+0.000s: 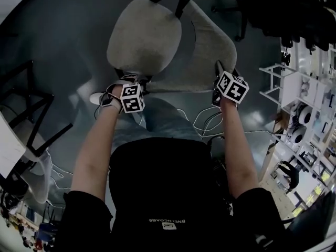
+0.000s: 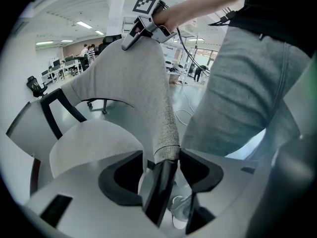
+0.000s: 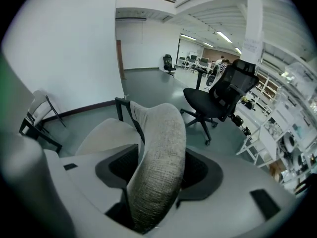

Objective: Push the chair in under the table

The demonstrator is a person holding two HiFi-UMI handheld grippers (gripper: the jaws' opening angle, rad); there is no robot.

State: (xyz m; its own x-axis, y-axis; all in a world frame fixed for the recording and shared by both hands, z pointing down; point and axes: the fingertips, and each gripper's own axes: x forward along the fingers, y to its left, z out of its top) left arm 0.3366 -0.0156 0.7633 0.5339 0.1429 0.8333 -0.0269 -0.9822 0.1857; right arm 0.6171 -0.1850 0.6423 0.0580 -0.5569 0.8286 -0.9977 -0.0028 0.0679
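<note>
**Both grippers at the chair's backrest, open floor beyond the seat**

The grey floor point(image 1: 63, 30) lies open past the chair's seat and off its left side. The fabric chair point(image 1: 144, 35) stands right in front of the person, seat turned away and curved backrest point(image 1: 210, 46) nearest them. A black office chair point(image 3: 218, 98) stands beyond the chair's right side, with a white shelving rack point(image 1: 294, 88) further right again. A black frame point(image 1: 23, 101) sits well off the chair's left. The person's legs point(image 2: 247, 83) are just behind the chair, and loose cables point(image 1: 202, 121) trail on the floor beside them.

The right gripper point(image 3: 161, 170) sits over the backrest's right end. Its jaws stand wide and the thick fabric fills the gap, meeting both pads, so it is grasping the backrest. The left gripper point(image 2: 161, 157) straddles the backrest's left end, where the fabric stops above a black frame strut point(image 2: 158, 192). Its jaws are also wide. The fabric touches one pad and a slit shows beside the other, so this gripper is not yet clamped.
</note>
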